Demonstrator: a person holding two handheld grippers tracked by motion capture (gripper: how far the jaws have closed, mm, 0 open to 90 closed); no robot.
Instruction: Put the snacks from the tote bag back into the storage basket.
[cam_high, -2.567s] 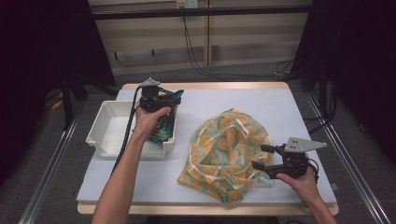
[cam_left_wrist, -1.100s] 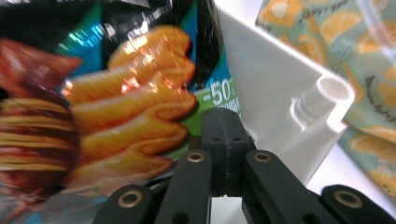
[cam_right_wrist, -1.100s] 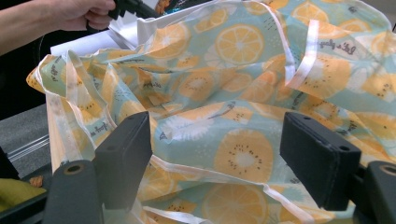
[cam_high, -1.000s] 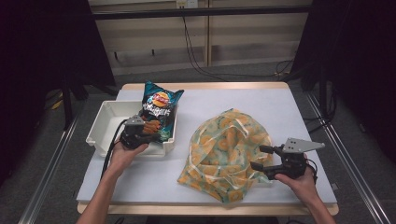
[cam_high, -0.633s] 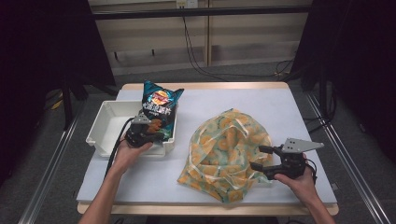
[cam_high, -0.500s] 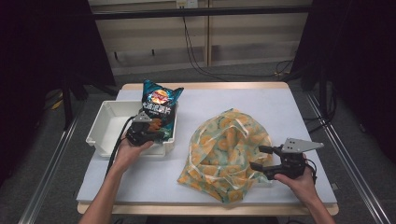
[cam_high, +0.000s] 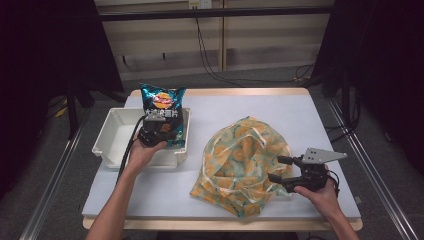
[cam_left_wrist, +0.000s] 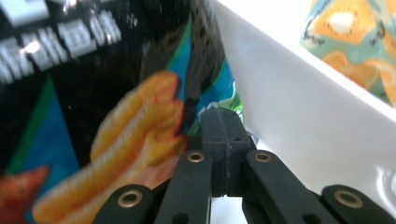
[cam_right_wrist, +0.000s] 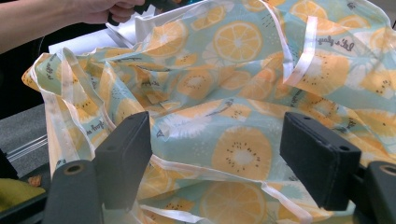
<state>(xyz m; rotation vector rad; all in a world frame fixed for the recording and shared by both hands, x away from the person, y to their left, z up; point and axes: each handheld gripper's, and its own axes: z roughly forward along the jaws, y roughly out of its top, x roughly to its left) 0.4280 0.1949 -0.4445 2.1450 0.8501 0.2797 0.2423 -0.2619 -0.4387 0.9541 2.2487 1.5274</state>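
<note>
Dark curtains and a wooden back wall frame the pale worktop (cam_high: 260, 112), where a blue chip bag (cam_high: 162, 107) stands upright at the right end of a white tray (cam_high: 112, 135), leaning against its wall. Seen from the left gripper view, the left gripper (cam_left_wrist: 223, 140) has its fingers pressed together; whether they pinch the chip bag's lower edge or merely sit against it, I cannot tell. To the right lies a crumpled fruit-print tote bag (cam_high: 242, 162) with white handles, just beside the tray. The right gripper (cam_right_wrist: 215, 158) hovers at the tote's near edge, fingers spread wide with fabric between them but not clamped. This looks like the pick-up step: the snack is being taken from the tray. Next, the right gripper likely must catch the tote's rim and hold it open so the chip bag can go in.
</note>
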